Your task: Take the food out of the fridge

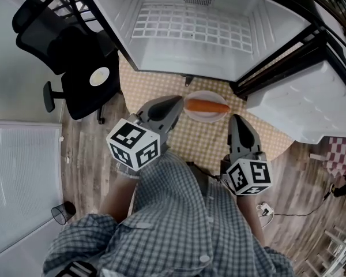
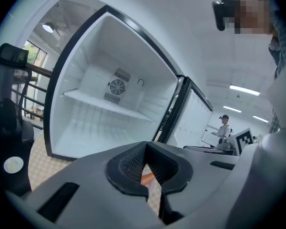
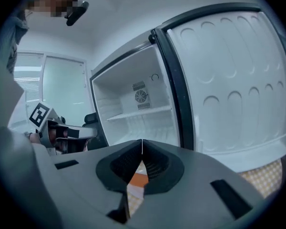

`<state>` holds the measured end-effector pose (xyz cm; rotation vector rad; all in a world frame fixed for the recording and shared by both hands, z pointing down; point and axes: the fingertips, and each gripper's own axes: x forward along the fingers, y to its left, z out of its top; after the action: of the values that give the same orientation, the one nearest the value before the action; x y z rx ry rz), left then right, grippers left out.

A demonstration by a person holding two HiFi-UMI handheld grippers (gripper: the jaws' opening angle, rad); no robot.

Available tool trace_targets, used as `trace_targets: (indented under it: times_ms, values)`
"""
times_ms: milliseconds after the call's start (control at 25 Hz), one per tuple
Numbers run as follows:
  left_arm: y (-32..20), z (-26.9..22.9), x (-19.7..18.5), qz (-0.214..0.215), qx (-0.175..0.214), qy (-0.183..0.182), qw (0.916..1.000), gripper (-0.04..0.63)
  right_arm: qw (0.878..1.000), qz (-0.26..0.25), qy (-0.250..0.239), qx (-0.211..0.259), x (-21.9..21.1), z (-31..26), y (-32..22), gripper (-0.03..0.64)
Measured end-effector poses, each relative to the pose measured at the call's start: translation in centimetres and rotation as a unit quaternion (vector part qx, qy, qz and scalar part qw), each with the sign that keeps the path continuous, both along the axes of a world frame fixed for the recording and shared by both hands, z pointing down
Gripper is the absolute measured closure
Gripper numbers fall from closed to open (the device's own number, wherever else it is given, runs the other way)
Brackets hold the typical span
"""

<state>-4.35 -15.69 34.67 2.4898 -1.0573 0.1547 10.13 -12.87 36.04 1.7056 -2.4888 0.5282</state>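
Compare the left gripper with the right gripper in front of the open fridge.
In the head view the left gripper slants toward the upper right, its tip at the left rim of the plate; the right gripper points straight up the picture, below the plate's right end. The left gripper's marker cube looks bigger than the right gripper's. Shared: both have jaws shut on nothing and face the empty fridge.

I find the light bright and even; ceiling strips (image 2: 244, 89) glare in my left gripper view, and white fridge (image 1: 259, 22) walls reflect softly. Fisheye bends all edges; corners go dark.
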Motion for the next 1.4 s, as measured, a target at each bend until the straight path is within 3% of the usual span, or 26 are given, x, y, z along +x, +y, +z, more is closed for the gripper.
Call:
trace_targets:
  times_ms: [400,1400]
  values:
    - [3.5,-1.5,2.8,0.048,0.01,-0.002,0.9988,0.59,0.997,-0.017,0.007,0.069,1.1,-4.4,0.4,0.607]
    - [4.7,-1.0,3.9,0.058,0.004,-0.004,0.9983,0.59,0.998,-0.038,0.006,0.054,0.2,-3.9,1.1,0.607]
